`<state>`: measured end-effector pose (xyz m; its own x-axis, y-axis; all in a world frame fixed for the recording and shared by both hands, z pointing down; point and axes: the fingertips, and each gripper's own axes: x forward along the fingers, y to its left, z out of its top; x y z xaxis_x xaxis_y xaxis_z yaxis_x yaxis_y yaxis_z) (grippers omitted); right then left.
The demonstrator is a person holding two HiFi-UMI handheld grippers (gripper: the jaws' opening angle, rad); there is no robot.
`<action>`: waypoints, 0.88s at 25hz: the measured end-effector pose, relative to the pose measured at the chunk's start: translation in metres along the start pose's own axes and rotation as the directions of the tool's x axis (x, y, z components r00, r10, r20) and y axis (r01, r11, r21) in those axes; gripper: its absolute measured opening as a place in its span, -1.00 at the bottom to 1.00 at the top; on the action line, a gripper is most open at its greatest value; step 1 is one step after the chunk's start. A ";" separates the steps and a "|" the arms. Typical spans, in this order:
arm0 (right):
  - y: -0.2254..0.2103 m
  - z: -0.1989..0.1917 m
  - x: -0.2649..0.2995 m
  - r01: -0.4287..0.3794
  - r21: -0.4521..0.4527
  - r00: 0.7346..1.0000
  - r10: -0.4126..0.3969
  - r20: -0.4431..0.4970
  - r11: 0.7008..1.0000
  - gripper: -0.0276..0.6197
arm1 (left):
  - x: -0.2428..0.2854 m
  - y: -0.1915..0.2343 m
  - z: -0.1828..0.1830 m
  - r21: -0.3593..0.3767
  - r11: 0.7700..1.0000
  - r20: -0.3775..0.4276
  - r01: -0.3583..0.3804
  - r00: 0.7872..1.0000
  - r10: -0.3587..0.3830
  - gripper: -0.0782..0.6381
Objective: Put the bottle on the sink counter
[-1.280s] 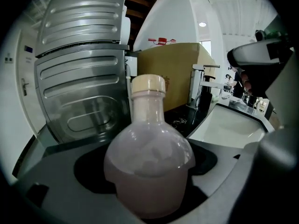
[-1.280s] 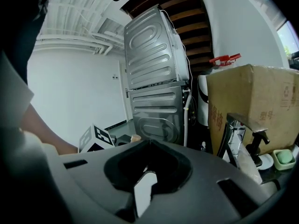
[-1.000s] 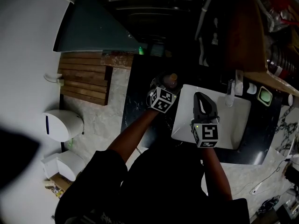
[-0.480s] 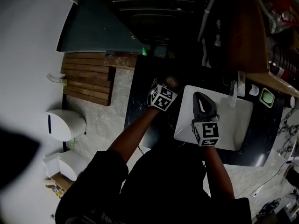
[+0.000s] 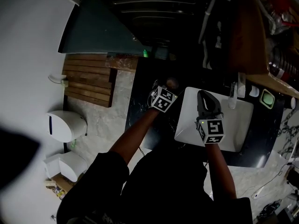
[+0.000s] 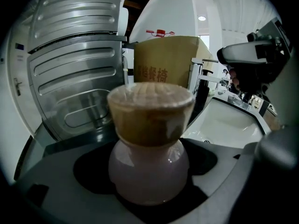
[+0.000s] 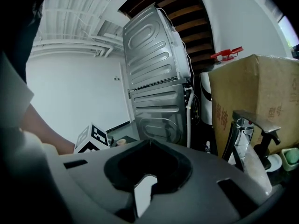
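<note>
Left gripper [image 5: 167, 87]: jaws pinching the bottle [image 6: 149, 164] round its pale pink belly, just under the tan cap [image 6: 150, 113]; bottle upright and centred in the grip. Right gripper [image 7: 148, 171]: jaws pressed together on nothing, hanging over the white sink basin [image 5: 233, 125], out of the way. In the head view the bottle sits over the dark sink counter [image 5: 140, 115], just left of the basin's left rim and toward the counter's far side. Can't tell from any view whether the base is touching the counter or is a bit above it. Farther out: faucet [image 7: 243, 134] at the far edge of the basin, cardboard box [image 6: 168, 59] beyond the bottle, ribbed steel appliance panel [image 6: 74, 78] far left. My read: this is the set-down step and the task is close to done, since the bottle is already over the target surface. Next move calls for going straight down until the base seats flat, then spreading the left jaws just enough to clear the belly and backing out along the jaw line. Main risk is the bulge: dragging a jaw across it could tip the bottle toward the basin.
</note>
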<state>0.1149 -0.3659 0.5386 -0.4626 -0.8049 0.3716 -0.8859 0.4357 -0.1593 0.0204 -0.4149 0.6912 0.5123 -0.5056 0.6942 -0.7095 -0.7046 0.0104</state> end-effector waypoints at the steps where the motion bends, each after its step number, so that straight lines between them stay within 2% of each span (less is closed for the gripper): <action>1: 0.000 -0.001 -0.003 0.002 0.001 1.000 -0.002 -0.001 1.000 -0.79 | -0.002 -0.001 0.000 0.002 1.000 0.010 0.003 1.000 -0.003 0.33; 7: 0.007 0.004 -0.025 0.007 -0.004 1.000 -0.007 0.010 1.000 -0.79 | -0.023 0.006 -0.011 -0.023 1.000 0.022 -0.019 1.000 0.020 0.39; 14: 0.036 0.014 -0.061 0.015 -0.028 0.999 -0.014 0.045 0.999 -0.79 | -0.074 0.001 -0.022 -0.146 0.989 0.107 -0.033 0.993 0.049 0.40; 19: 0.064 0.011 -0.088 0.040 -0.031 0.998 -0.038 0.050 0.999 -0.79 | -0.123 -0.008 -0.029 -0.236 0.970 0.122 -0.065 0.988 0.096 0.39; 22: 0.085 0.007 -0.103 0.042 -0.024 0.998 -0.040 0.055 0.999 -0.79 | -0.157 -0.015 -0.029 -0.281 0.958 0.182 -0.065 0.976 0.119 0.39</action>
<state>0.0868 -0.2483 0.4805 -0.4278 -0.8426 0.3272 -0.9033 0.4112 -0.1221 -0.0636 -0.3109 0.6028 0.5036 -0.6682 0.5476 -0.8483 -0.5024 0.1672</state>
